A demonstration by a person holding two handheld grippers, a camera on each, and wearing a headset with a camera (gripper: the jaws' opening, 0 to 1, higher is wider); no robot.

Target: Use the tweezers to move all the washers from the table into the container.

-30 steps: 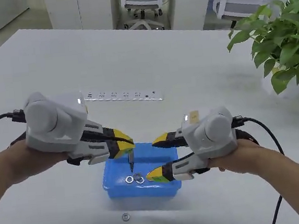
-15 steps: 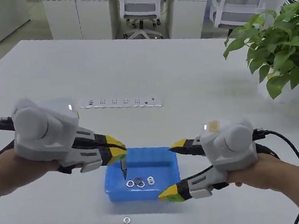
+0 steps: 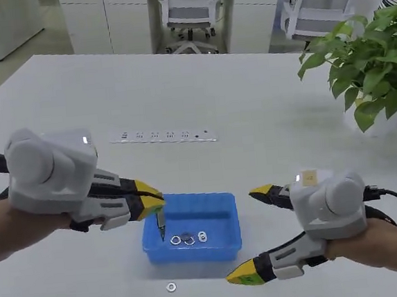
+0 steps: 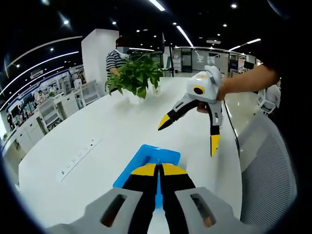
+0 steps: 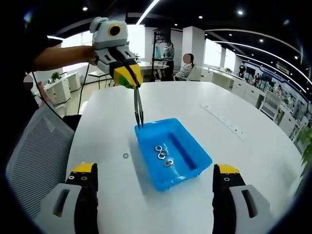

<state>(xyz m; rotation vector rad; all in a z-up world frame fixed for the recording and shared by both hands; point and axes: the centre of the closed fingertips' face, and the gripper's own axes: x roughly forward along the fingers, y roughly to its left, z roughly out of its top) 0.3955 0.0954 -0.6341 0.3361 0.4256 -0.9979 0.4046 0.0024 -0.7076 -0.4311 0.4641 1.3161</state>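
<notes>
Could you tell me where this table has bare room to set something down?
Bare table: beyond the power strip, and between it and the plant. Crowded around the container, with the tweezers in the left gripper over its edge, the right gripper beside it, one washer in front.

Broad white desk [image 3: 265, 115]. Lying flat near its middle, a long white power strip [image 3: 164, 135], sockets up. On the far right, a leafy green plant [image 3: 368, 64]. Beyond the far edge, two office chairs [image 3: 190, 14] and white cabinets [image 3: 97, 25].
</notes>
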